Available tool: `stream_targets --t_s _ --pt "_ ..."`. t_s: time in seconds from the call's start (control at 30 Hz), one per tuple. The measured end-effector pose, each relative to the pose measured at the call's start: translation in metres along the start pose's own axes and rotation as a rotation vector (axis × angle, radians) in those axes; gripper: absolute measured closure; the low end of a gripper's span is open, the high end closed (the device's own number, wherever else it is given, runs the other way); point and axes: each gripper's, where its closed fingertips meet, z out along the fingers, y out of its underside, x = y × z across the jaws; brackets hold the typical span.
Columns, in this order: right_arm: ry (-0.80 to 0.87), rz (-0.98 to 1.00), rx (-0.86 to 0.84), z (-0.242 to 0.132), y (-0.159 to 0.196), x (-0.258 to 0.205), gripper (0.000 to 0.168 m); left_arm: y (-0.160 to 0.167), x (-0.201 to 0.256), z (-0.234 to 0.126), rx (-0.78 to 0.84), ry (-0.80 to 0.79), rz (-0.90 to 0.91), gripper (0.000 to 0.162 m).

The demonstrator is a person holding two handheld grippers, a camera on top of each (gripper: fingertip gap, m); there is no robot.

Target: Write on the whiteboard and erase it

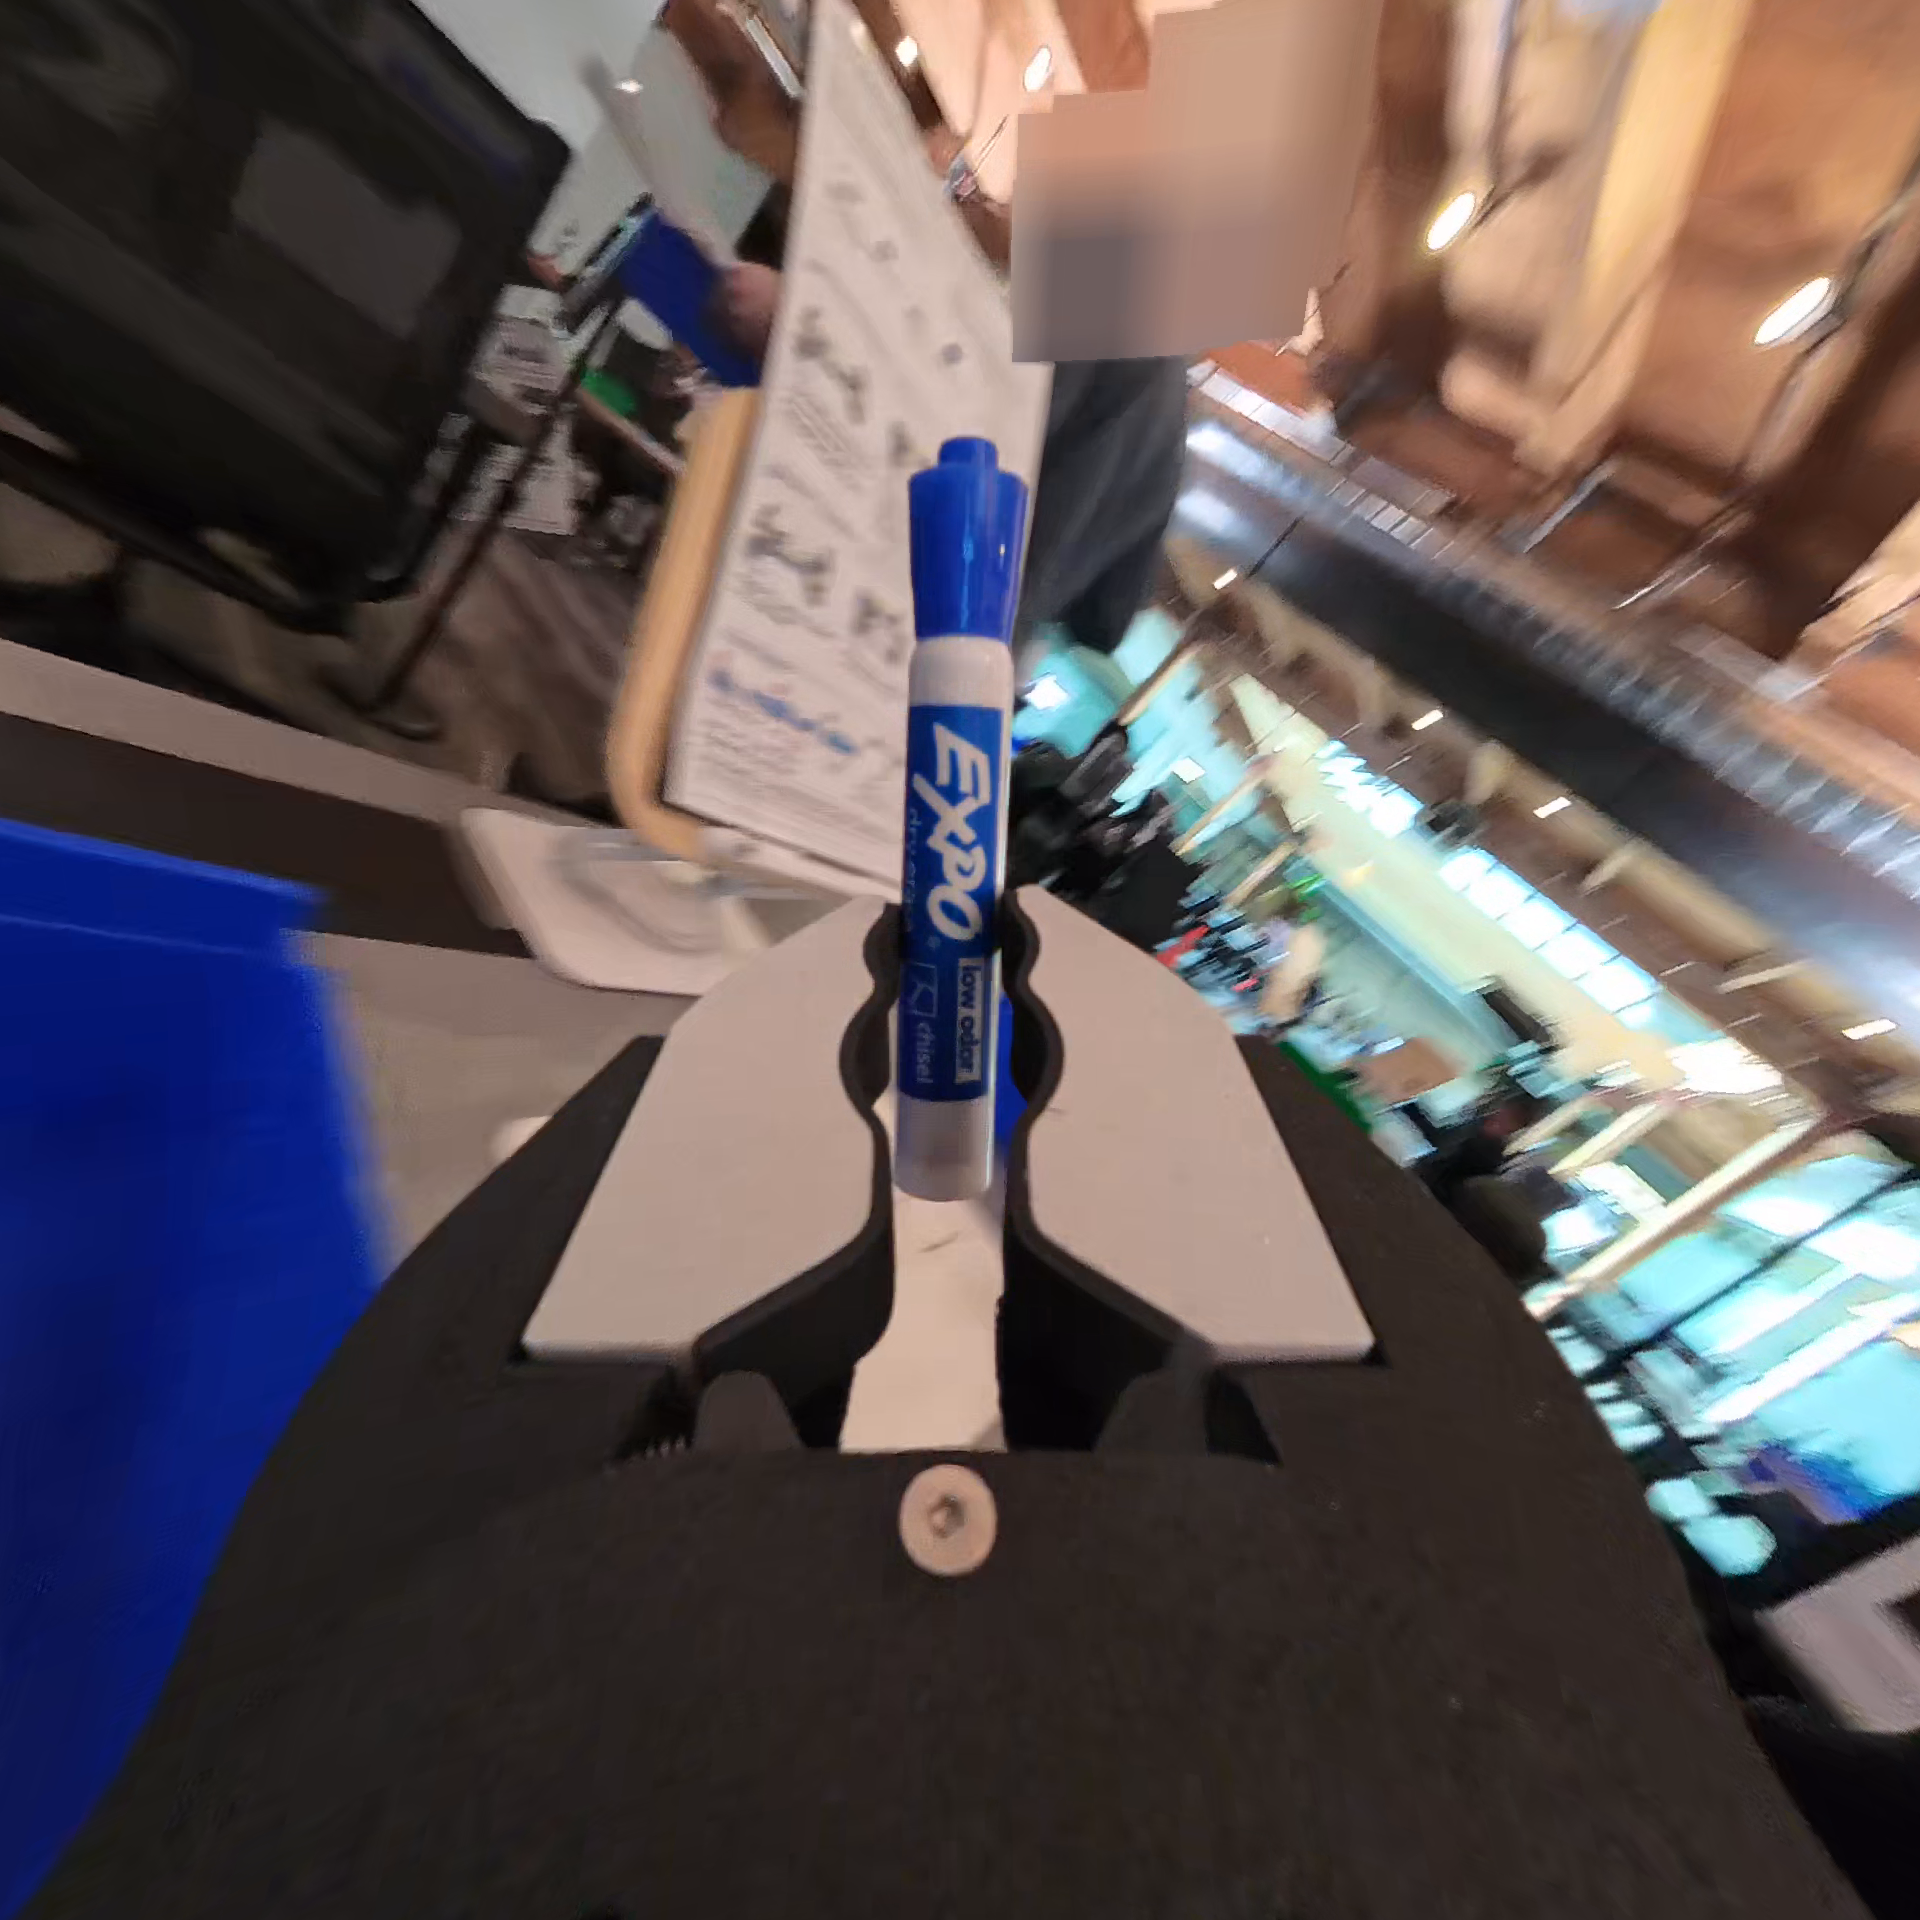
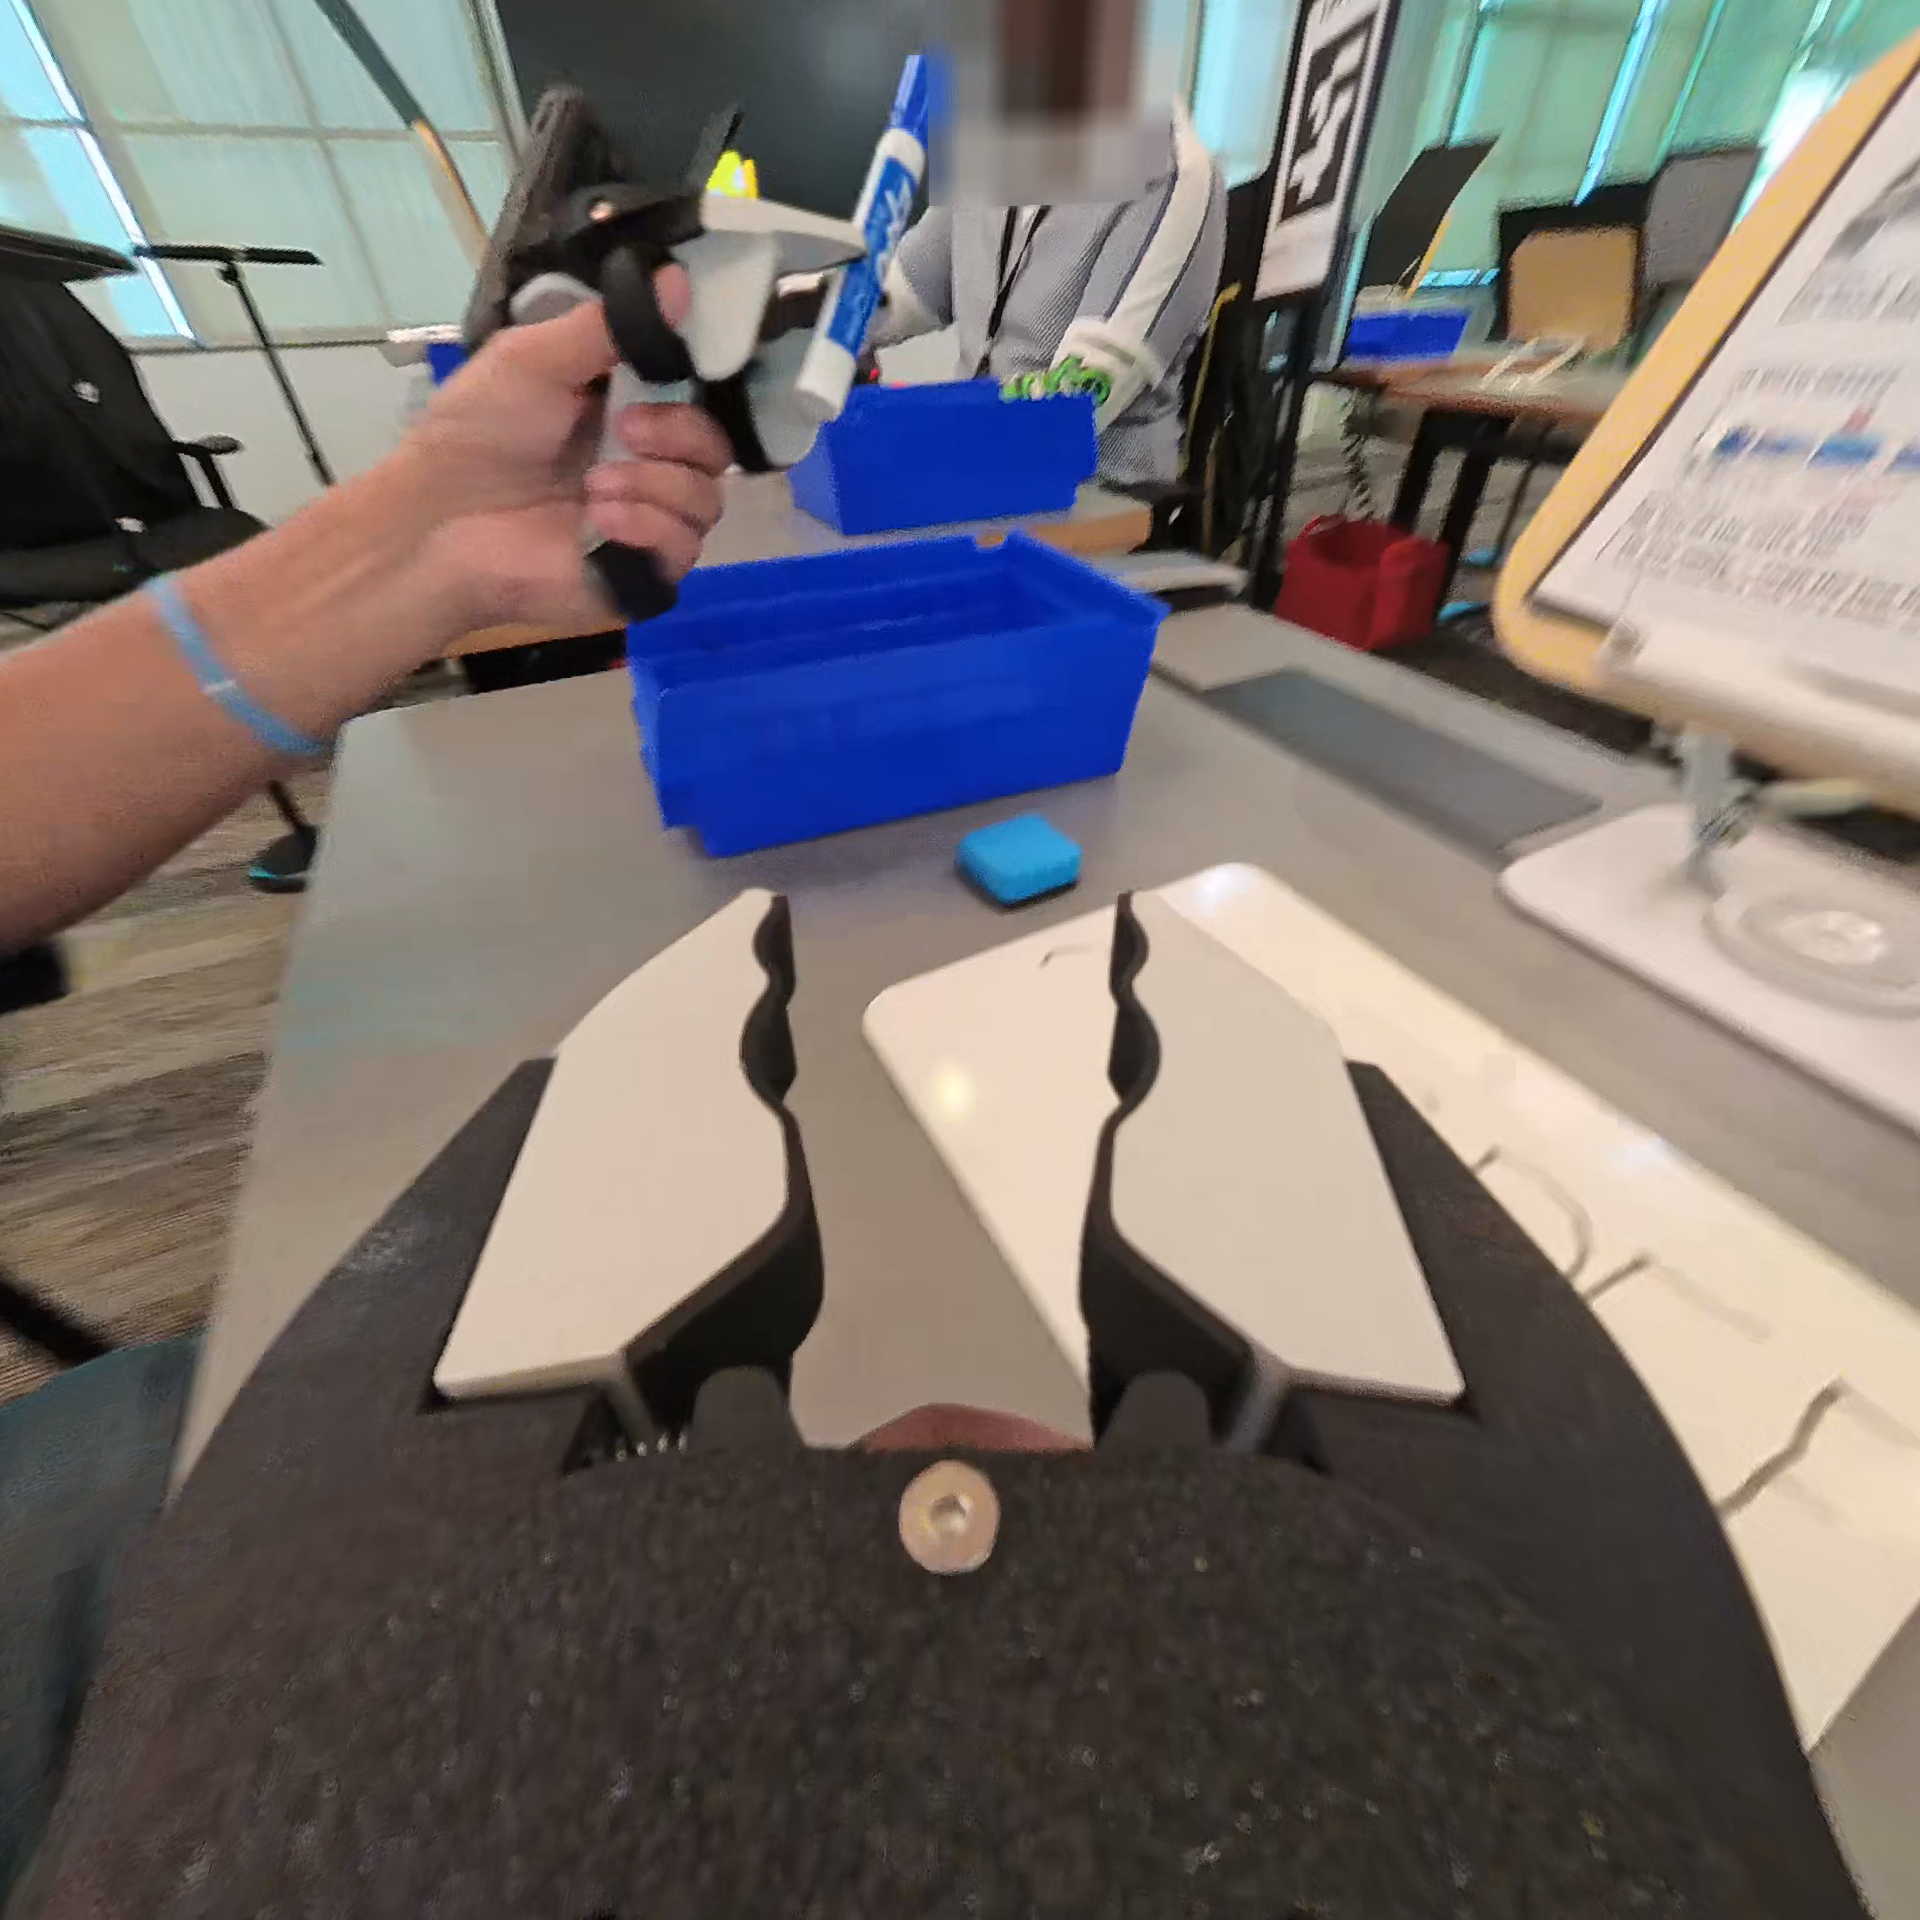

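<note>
One grey table (image 2: 499,894) carried the work items. On it lay one white whiteboard (image 2: 997,1060), flat, its near end cut off by the frame and partly covered by the right hand-held gripper; faint marks showed on its surface toward the lower right, too blurred to read. One display stand (image 2: 1714,582) with a wood-coloured frame stood at the right edge of the table on a white base, cut off by the frame. Two blue bins were counted: the nearer bin (image 2: 894,707) sat on the table beyond the whiteboard, and the farther bin (image 2: 956,447) sat behind it; whether the farther bin shared the same table could not be told. One small blue eraser (image 2: 1018,857) lay on the table just in front of the nearer bin, apart from it and near the far end of the whiteboard.

Two hand-held grippers were counted. The left hand-held gripper (image 1: 951,935) was raised above the table, its jaws closed tight on one blue marker (image 1: 956,790), capped, standing upright out of the fingertips. In the right wrist view it appeared held in a hand (image 2: 520,468) above the nearer bin. The right hand-held gripper (image 2: 951,935) hovered over the near end of the whiteboard with its jaws spread wide and nothing between them.

The background was motion-blurred in both views.
</note>
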Motion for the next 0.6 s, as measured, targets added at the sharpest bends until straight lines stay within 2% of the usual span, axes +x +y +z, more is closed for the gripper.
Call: stream_targets --t_s 0.13,0.23,0.3,0.6 --pt "0.137 -0.155 0.064 0.029 -0.038 0.013 0.105 0.056 0.063 0.049 0.013 0.152 -0.281 0.145" --pt "0.199 -0.239 0.079 0.037 -0.052 0.01 0.109 0.11 0.094 0.083 -0.085 0.228 -0.433 0.145" --pt "0.233 -0.266 0.09 0.034 -0.055 0.007 0.11 0.134 0.109 0.097 -0.126 0.285 -0.519 0.145" --pt "0.31 -0.243 0.078 0.003 -0.037 0.019 0.119 0.206 0.138 0.126 -0.265 0.334 -0.59 0.145"
